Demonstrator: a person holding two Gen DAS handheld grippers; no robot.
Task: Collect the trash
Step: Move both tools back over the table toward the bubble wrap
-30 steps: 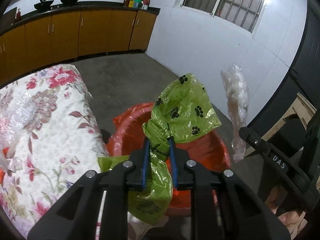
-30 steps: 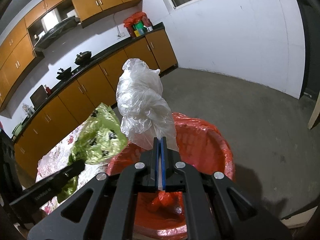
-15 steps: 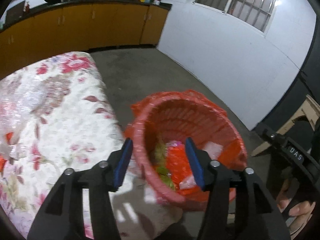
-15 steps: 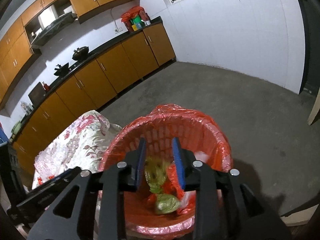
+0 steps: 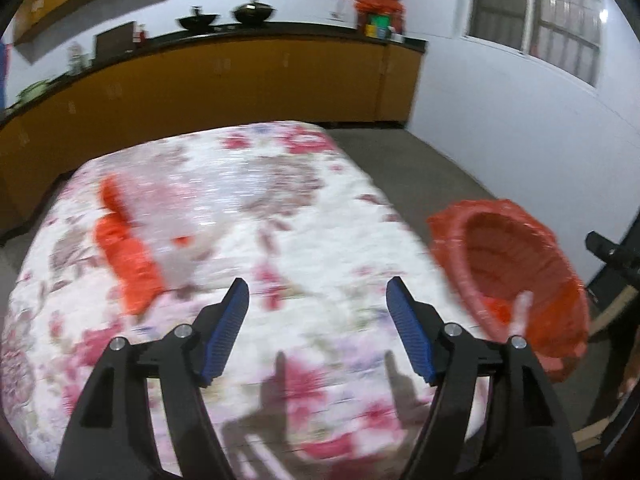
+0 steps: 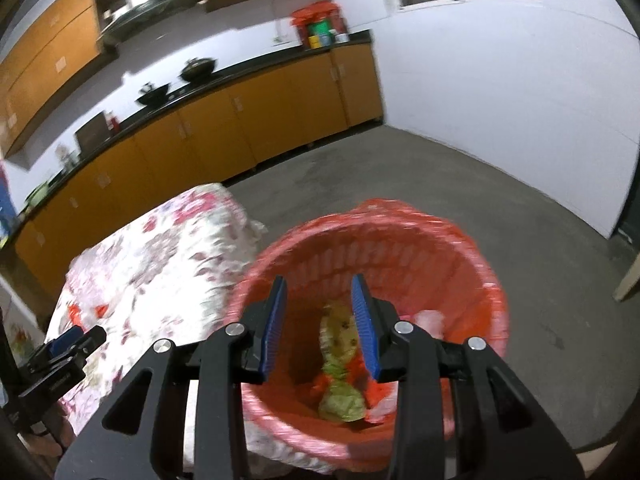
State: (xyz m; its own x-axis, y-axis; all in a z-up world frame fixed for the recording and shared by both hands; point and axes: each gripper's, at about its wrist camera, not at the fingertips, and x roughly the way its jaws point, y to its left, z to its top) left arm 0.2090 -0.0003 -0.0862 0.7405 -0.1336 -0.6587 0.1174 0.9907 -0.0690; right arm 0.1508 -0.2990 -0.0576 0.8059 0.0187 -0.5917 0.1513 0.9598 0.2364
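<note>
Now the left gripper [image 5: 318, 320] stands with its blue pads spread wide and nothing between them, hanging over the flowered tablecloth [image 5: 256, 216]. From there the remaining trash lies at about 10 o'clock: an orange-red wrapper [image 5: 128, 256] flat on the cloth, with a pale, clear piece of plastic [image 5: 176, 256] just beside or partly over it; motion blur hides where one ends and the other begins. At 3 o'clock of this gripper, off the table's edge, sits the red-lined basket [image 5: 560, 276].

The right gripper [image 6: 319, 322] is parted too, more narrowly, and empty, poised above the basket's mouth [image 6: 492, 292]. Straight below its pads a green bag [image 6: 340, 396] lies on the bottom, with a whitish scrap [image 6: 430, 320] at 2 o'clock against the wall.

The step in hand looks like a reach for the next piece. To do it well, the left gripper should approach the wrapper low and along its length, pinch a raised fold rather than the cloth beneath, and lift straight before swinging toward the basket, since thin film slips and the tablecloth can bunch.
</note>
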